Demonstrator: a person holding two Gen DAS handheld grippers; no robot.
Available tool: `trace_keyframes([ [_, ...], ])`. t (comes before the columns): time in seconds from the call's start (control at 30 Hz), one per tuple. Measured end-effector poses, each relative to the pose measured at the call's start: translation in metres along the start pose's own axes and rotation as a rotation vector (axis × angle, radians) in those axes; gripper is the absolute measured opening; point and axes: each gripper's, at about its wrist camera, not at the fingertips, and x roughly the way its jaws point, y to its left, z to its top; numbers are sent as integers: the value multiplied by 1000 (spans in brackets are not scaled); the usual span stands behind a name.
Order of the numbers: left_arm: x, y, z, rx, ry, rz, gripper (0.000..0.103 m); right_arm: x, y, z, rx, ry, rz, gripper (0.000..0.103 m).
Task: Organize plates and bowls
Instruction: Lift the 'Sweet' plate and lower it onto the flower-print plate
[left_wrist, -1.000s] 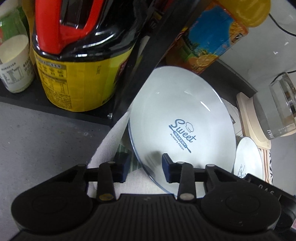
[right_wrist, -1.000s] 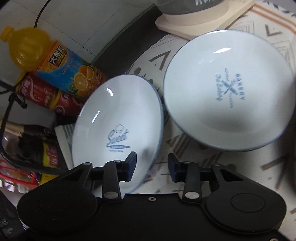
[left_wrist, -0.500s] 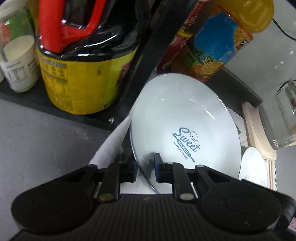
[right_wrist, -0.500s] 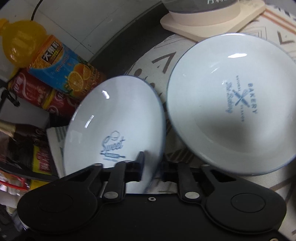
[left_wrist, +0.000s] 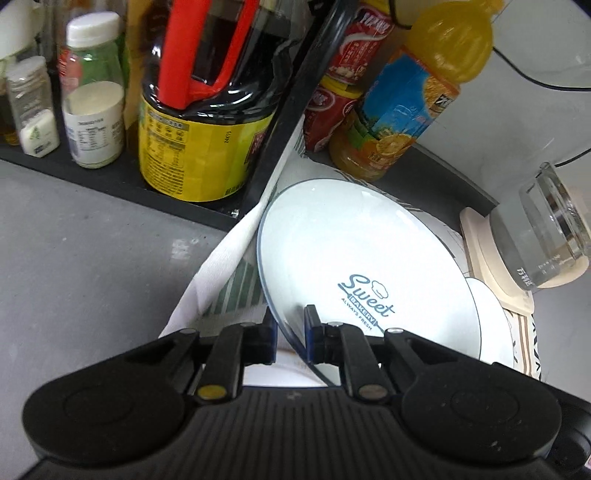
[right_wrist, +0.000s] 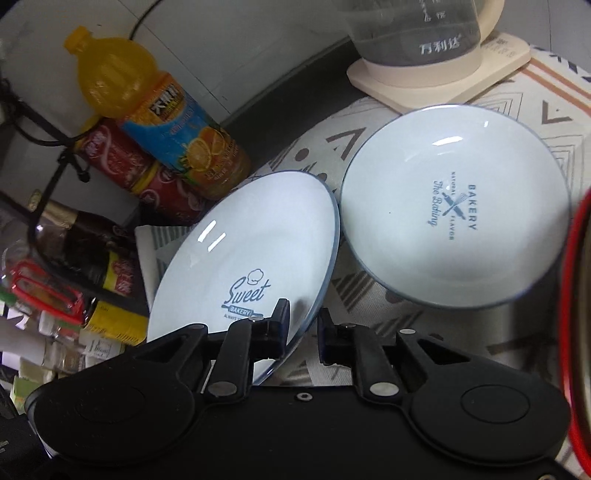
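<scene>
Both claws are clamped on the same white glazed plate with the blue "Sweet Bakery" print (left_wrist: 354, 266), one on each side of its near rim. The left claw (left_wrist: 290, 334) has just been closing and now pinches the thin blue-edged rim between its pads; the right claw (right_wrist: 301, 334) has done the same from the other side. The plate sits tilted, its far edge raised towards the orange juice bottle (right_wrist: 162, 122) and the red drink cans (right_wrist: 147, 177) at the back of the table, its near edge in the two grips, over a folded white and green striped cloth (left_wrist: 229, 280).

Just beside it, on the patterned cloth mat (right_wrist: 369, 295), lies the second white dish with the crossed-utensils "Bakery" print (right_wrist: 454, 206), flat and untouched. A glass kettle on a cream base (right_wrist: 436, 55) stands behind that.

As I judge it, the sorting has barely begun: one plate is gripped and lifting, nothing is stacked yet, and the second dish waits. I cannot see where the pieces are meant to go.
</scene>
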Motion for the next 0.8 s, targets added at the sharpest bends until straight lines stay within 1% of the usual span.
trace_keyframes([
  [0.23, -24, 3, -23, -20, -26, 7, 12, -21, -6, -13, -46, -13, 8, 15],
  [0.47, -50, 5, -47, -40, -60, 18, 12, -45, -12, -30, -75, -17, 35, 15],
  [0.7, -75, 5, -74, -37, -89, 24, 12, -72, -17, -47, -101, -34, 61, 15],
  [0.8, -83, 6, -85, -39, -89, 35, 12, -80, -19, -56, -118, -30, 62, 15],
])
